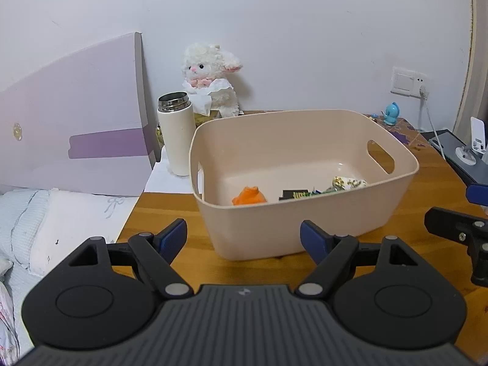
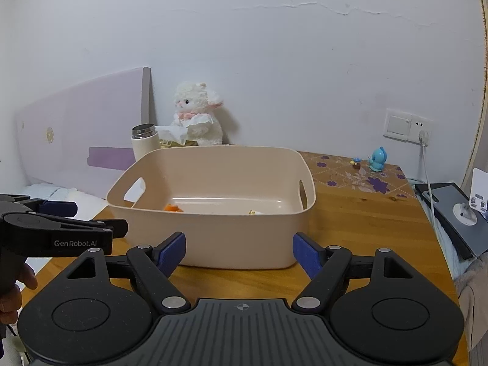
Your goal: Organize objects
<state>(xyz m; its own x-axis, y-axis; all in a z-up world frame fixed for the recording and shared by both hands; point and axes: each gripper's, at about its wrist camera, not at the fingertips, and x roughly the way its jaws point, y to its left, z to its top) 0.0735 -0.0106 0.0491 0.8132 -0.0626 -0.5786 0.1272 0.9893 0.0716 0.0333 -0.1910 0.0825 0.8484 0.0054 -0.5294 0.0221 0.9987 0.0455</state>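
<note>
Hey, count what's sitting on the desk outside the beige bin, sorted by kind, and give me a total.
Plush lamb: 1
White thermos bottle: 1
Blue figurine: 1
Tissue box: 1
Total: 4, all outside the bin.

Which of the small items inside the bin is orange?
The lumpy orange toy at the left of the beige bin; the dark packet and floral wrapped item lie to its right.
</note>
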